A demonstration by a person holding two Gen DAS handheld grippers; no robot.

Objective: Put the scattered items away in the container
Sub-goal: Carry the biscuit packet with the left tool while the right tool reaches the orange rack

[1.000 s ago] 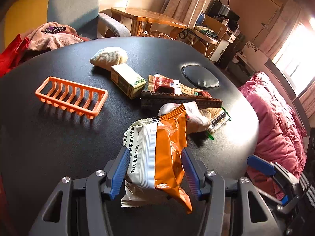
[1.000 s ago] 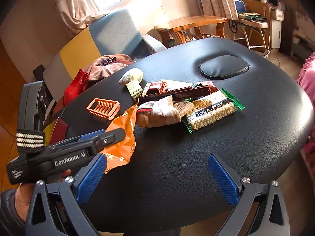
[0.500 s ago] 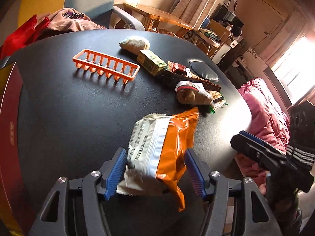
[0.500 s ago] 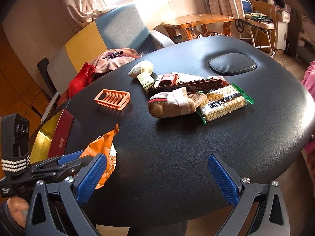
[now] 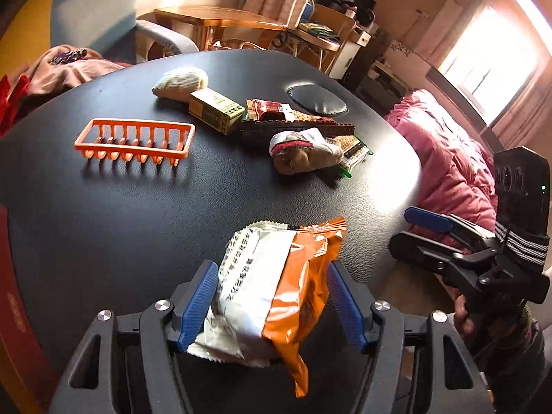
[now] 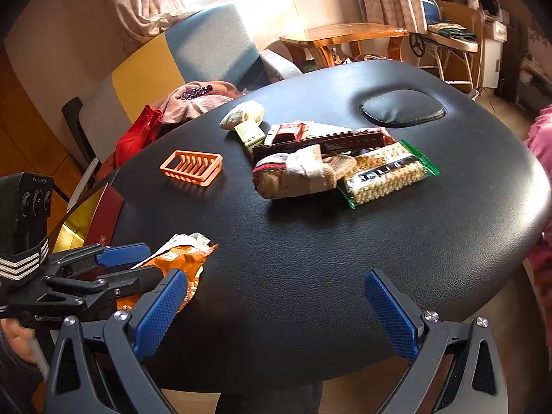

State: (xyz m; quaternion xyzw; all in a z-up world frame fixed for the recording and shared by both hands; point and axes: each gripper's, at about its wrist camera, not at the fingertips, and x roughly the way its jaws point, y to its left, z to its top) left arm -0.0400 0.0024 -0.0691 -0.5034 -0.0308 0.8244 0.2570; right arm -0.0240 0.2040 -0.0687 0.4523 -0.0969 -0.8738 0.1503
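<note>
My left gripper (image 5: 270, 303) is shut on an orange and white snack packet (image 5: 272, 286), held just above the black padded table (image 5: 120, 224) near its front left edge. In the right wrist view the same packet (image 6: 183, 258) sticks out of the left gripper (image 6: 117, 265). A red and gold box (image 6: 103, 203) lies at the table's left edge, also seen as a red box (image 5: 17, 310). My right gripper (image 6: 274, 314) hangs open over the near edge, holding nothing.
An orange slotted rack (image 5: 136, 138) sits alone at the left. Further back lies a pile: a rolled sock (image 5: 303, 150), a popcorn bag (image 6: 386, 176), a dark brick strip (image 6: 321, 141), a green-yellow carton (image 5: 215, 110) and a cream sock (image 5: 181, 81). An armchair with clothes stands behind.
My left gripper has carried the snack packet away from the pile, back toward the near left part of the table. The right gripper stayed open and shifted only slightly.
</note>
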